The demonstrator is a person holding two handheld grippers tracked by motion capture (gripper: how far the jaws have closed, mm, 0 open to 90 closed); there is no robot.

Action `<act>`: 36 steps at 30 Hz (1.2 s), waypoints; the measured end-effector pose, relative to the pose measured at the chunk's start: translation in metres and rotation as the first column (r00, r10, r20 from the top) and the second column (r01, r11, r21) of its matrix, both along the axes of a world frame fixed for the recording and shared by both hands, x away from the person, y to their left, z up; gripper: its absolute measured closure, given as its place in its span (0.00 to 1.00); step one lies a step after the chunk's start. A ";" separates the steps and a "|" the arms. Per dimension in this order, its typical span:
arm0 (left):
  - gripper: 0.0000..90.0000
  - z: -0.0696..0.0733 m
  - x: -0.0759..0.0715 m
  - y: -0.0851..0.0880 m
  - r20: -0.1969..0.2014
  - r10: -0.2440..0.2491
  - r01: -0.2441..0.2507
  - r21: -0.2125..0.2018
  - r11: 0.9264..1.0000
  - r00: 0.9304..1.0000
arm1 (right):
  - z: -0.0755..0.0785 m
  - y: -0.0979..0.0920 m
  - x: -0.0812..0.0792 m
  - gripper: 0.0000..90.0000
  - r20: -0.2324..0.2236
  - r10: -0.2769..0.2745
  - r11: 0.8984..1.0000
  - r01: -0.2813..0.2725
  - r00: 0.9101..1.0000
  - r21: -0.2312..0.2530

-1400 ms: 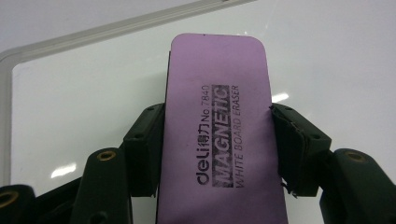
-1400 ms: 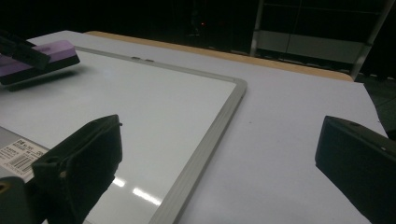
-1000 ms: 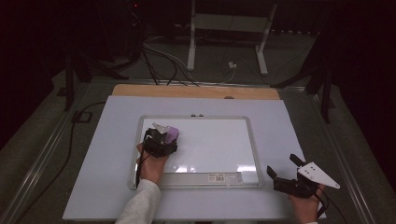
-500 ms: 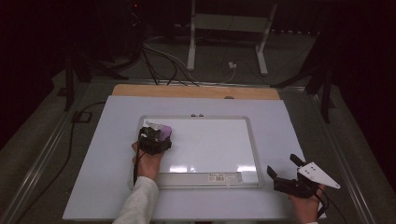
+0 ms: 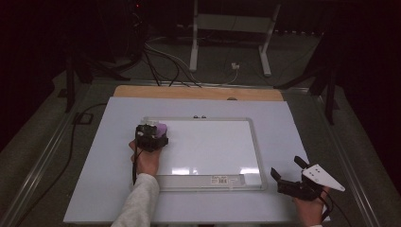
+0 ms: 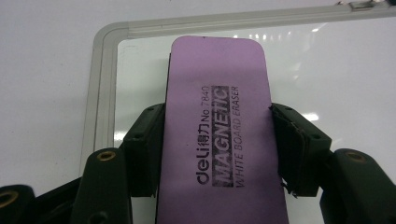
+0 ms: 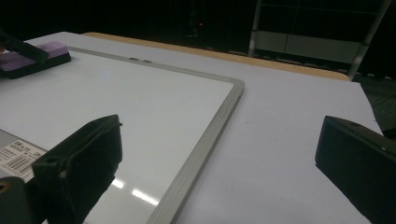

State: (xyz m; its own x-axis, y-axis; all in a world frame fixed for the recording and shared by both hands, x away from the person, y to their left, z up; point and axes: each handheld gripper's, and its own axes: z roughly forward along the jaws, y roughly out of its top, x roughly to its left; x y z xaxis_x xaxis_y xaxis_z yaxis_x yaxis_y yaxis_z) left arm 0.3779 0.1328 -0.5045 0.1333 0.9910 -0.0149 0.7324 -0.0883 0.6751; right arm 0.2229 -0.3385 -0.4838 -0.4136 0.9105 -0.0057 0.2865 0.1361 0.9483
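Eraser (image 6: 217,126): purple top with black printed lettering, black underside (seen edge-on in the right gripper view). Whiteboard (image 5: 208,146): glossy white face, pale grey frame, white barcode label at near edge. Left gripper (image 5: 151,137): black. Right gripper (image 5: 289,176): black, grey plate. Table (image 5: 283,118): white sheet, wooden far edge.

"deli No 7840 MAGNETIC WHITE BOARD ERASER" on the purple eraser (image 6: 219,130)

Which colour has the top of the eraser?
Purple eraser, black printed lettering; clearest in left gripper view.
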 end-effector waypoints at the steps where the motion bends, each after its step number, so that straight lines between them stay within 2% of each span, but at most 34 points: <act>1: 0.46 -0.001 0.000 0.000 0.003 -0.003 0.003 -0.005 1.000 1.000 | 0.000 0.000 0.000 0.01 0.001 0.002 1.000 -0.002 1.000 -0.002; 4: 0.46 -0.003 0.002 0.002 0.008 0.001 -0.001 -0.022 1.000 1.000 | 0.000 0.001 0.000 0.01 -0.001 0.002 1.000 -0.002 1.000 -0.003; 7: 0.45 -0.003 0.002 0.002 0.018 -0.007 0.008 -0.021 1.000 1.000 | 0.000 0.000 0.000 0.01 0.001 0.002 1.000 -0.002 1.000 -0.002; 10: 0.33 0.004 -0.005 0.000 0.071 -0.026 0.027 -0.019 0.999 0.997 | 0.000 0.000 0.000 0.01 -0.001 0.000 1.000 0.000 1.000 0.002; 12: 0.31 0.009 -0.011 -0.003 0.113 -0.086 0.088 -0.013 0.996 0.990 | 0.000 0.000 0.000 0.01 -0.001 0.001 1.000 -0.001 1.000 -0.001; 13: 0.32 0.012 -0.013 -0.006 0.130 -0.118 0.118 0.006 0.993 0.985 | 0.000 0.000 0.000 0.01 0.000 0.003 1.000 -0.003 1.000 -0.001; 15: 0.33 0.015 -0.018 -0.010 0.145 -0.170 0.164 0.051 0.985 0.975 | 0.000 0.001 0.000 0.01 0.001 0.003 1.000 -0.003 1.000 0.000; 17: 0.34 0.015 -0.020 -0.012 0.146 -0.201 0.193 0.069 0.979 0.969 | 0.000 0.000 0.000 0.01 0.000 0.002 1.000 -0.002 1.000 0.000; 19: 0.35 0.013 -0.018 -0.012 0.132 -0.206 0.196 0.085 0.977 0.970 | 0.000 0.000 -0.001 0.01 0.000 0.001 1.000 -0.001 1.000 0.003; 22: 0.35 0.007 -0.015 -0.009 0.097 -0.198 0.190 0.078 0.979 0.975 | 0.000 0.000 -0.001 0.01 0.001 0.001 1.000 -0.001 1.000 0.000; 30: 0.36 0.007 -0.013 -0.005 0.089 -0.196 0.188 0.082 0.979 0.977 | 0.001 0.001 -0.001 0.01 0.002 0.003 1.000 -0.003 1.000 0.000; 36: 0.35 0.007 -0.012 0.000 0.080 -0.168 0.162 0.078 0.984 0.983 | 0.000 0.000 -0.001 0.01 0.000 0.000 1.000 0.000 1.000 0.002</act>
State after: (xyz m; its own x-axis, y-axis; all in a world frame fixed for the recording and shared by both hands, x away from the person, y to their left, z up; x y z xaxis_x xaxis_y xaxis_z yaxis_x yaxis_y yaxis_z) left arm 0.3662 0.1330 -0.4978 0.2930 0.9534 0.0728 0.6435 -0.2529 0.7224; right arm 0.2217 -0.3385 -0.4836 -0.4135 0.9105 -0.0035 0.2866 0.1337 0.9487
